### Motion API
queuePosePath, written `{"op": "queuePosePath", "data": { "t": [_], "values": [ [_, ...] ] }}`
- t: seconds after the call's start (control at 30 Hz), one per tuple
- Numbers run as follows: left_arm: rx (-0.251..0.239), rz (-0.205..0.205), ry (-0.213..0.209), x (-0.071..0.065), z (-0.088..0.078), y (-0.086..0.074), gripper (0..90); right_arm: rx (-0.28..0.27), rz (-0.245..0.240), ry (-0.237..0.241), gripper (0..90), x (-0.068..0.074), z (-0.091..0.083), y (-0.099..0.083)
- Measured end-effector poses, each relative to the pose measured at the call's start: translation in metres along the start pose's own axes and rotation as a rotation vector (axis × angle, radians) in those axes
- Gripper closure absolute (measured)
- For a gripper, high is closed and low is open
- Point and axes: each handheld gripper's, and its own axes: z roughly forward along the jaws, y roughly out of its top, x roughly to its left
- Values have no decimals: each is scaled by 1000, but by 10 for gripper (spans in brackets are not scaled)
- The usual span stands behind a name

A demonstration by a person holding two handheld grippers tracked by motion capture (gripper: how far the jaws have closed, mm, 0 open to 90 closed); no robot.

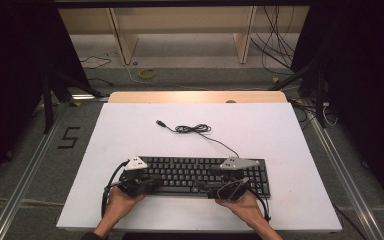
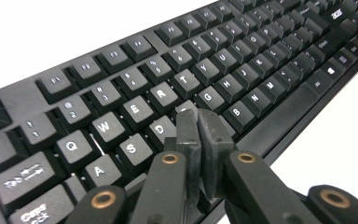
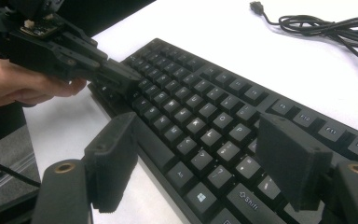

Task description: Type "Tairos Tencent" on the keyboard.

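A black keyboard [image 1: 195, 170] lies near the front edge of the white table [image 1: 260, 125]. Its cable [image 1: 194, 129] is coiled behind it and ends in a USB plug [image 1: 160, 122]. My left gripper [image 1: 156, 181] hovers over the keyboard's left half. In the left gripper view the left gripper [image 2: 198, 116] is shut, its tips over the F and G keys of the keyboard [image 2: 261, 60], with nothing between the jaws. My right gripper [image 1: 207, 186] is over the right half. In the right gripper view the right gripper [image 3: 203, 158] stands wide open above the bottom key rows of the keyboard [image 3: 191, 93], and the left gripper [image 3: 121, 77] shows farther off.
The coiled cable [image 3: 326, 23] and plug [image 3: 257, 6] lie on bare white table behind the keyboard. Beyond the table's far edge stand wooden shelf legs [image 1: 125, 40], with loose cables and a yellow loop [image 1: 147, 73] on the floor. Metal rails [image 1: 25, 175] run along both sides.
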Motion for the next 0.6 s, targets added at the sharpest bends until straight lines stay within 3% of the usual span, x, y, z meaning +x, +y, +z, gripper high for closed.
{"op": "queuePosePath", "data": {
  "t": [0.33,0.6],
  "values": [
    [-17,-11,-12,0,-4,1,808,5,-4,3,304,2,2,0],
    [-41,-39,-11,2,-7,2,680,5,-7,8,304,3,3,-1]
  ]
}}
